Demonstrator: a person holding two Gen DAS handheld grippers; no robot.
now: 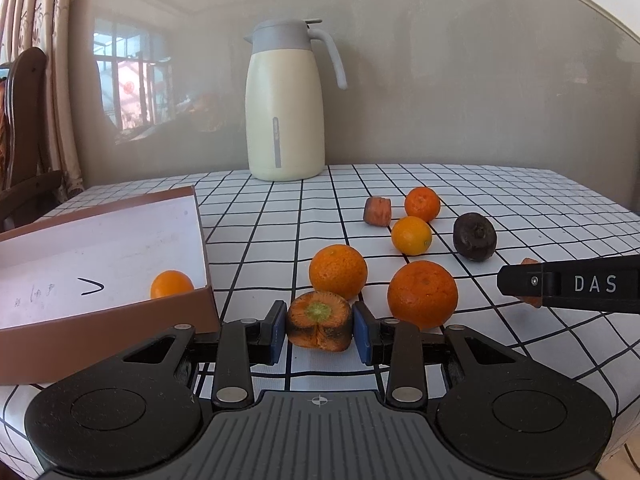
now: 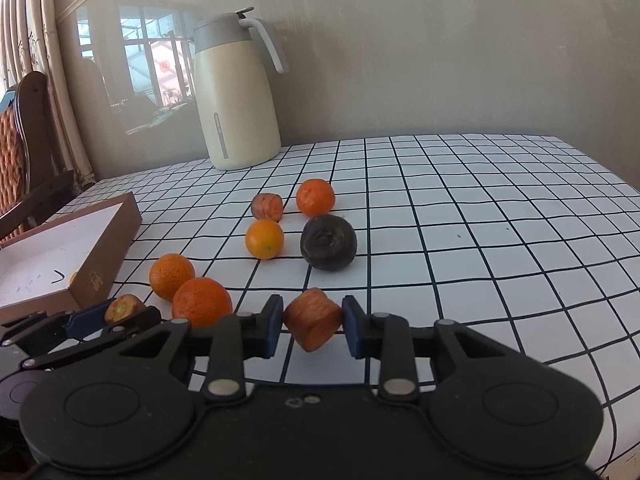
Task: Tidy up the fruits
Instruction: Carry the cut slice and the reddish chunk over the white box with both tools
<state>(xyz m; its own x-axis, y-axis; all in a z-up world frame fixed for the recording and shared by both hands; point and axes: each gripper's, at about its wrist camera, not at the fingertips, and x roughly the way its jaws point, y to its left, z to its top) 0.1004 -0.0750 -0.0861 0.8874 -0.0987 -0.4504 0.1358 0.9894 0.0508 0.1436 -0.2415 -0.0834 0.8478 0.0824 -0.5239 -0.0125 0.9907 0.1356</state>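
Carrot top [image 1: 319,320] sits pinched between the left gripper [image 1: 319,330] fingers; carrot chunk [image 2: 314,319] sits clamped between the right gripper [image 2: 313,326] fingers, oranges beyond.

Glossy beige-grey wall [image 1: 460,80] behind the table, reflecting a bright window [image 1: 132,80]. Patterned curtain [image 1: 44,60] hangs at left, dark wooden chair [image 1: 28,128] beside it. Black-grid white tablecloth [image 2: 480,220] on the table, daylight.

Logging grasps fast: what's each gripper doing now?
Left gripper: closed on carrot top piece.
Right gripper: closed on carrot chunk.
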